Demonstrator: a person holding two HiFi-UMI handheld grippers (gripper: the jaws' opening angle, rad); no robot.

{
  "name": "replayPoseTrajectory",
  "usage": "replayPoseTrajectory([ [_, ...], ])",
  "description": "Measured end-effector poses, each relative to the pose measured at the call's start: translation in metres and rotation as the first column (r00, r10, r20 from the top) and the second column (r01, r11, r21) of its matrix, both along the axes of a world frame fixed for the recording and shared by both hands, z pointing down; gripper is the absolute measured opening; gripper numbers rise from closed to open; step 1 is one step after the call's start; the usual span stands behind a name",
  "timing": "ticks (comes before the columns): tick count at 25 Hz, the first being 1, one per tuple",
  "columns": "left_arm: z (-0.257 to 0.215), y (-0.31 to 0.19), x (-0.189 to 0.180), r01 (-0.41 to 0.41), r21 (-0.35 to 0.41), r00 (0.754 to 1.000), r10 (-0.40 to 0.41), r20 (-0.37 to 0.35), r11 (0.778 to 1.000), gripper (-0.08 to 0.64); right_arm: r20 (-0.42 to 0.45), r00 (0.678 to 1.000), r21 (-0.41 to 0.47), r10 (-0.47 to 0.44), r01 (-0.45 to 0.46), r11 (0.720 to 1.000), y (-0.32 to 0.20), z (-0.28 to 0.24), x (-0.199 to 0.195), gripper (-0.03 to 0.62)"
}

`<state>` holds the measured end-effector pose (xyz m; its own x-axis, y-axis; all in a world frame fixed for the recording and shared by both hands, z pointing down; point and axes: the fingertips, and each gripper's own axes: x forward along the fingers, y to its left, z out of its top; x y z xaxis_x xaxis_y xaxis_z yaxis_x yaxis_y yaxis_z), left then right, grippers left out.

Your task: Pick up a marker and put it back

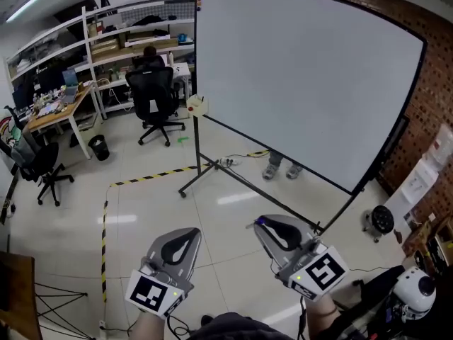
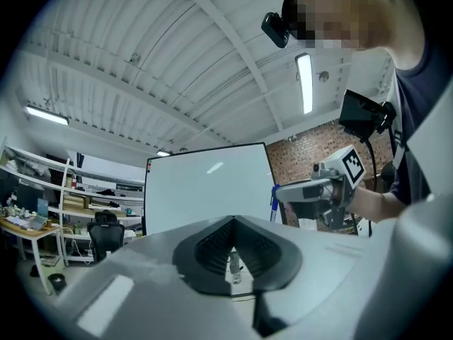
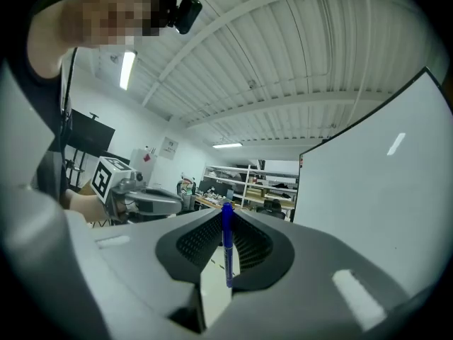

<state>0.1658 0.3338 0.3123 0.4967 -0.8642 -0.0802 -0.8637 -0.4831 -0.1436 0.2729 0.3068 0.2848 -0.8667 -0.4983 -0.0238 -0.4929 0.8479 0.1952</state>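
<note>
Spreading across the room is a glossy pale floor (image 1: 141, 211) crossed by yellow-and-black tape (image 1: 159, 173). At the far left a cluttered counter (image 1: 60, 108) stands before white shelves (image 1: 134, 44), with a small black bin (image 1: 99, 147) beside it. To the right a large whiteboard (image 1: 304, 76) on a dark stand fills the middle, and a brick wall (image 1: 428, 98) closes the right side. There are two black office chairs (image 1: 44, 163), one whiteboard, one bin and two grippers. The left gripper (image 1: 191, 234) has its jaws pressed together, with nothing between them. The right gripper (image 1: 260, 224) has its jaws pinching the single blue marker (image 3: 226, 250), which stands upright between them, in the air above the floor.
</note>
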Motion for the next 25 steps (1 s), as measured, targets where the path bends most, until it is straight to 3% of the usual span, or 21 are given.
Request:
replayPoseTrajectory([
  [4, -0.004, 0.003, -0.022, 0.012, 0.037, 1.000, -0.011, -0.029, 0.999, 0.003, -0.001, 1.000, -0.005, 0.019, -0.019, 1.000, -0.003, 0.002, -0.013, 0.044],
  [9, -0.004, 0.017, -0.063, 0.027, 0.029, 0.999, -0.026, -0.033, 0.999, 0.003, -0.008, 1.000, -0.048, 0.029, -0.030, 0.998, -0.004, 0.021, -0.041, 0.045],
  [18, -0.032, 0.020, -0.114, 0.098, 0.123, 0.994, -0.090, -0.063, 0.988, 0.003, 0.017, 1.000, -0.026, 0.020, -0.019, 0.999, -0.019, 0.015, -0.069, 0.044],
  [25, -0.019, -0.031, -0.135, 0.107, 0.098, 0.993, -0.102, -0.054, 0.989, 0.003, 0.027, 1.000, -0.046, 0.014, -0.013, 0.999, -0.075, 0.025, -0.091, 0.044],
])
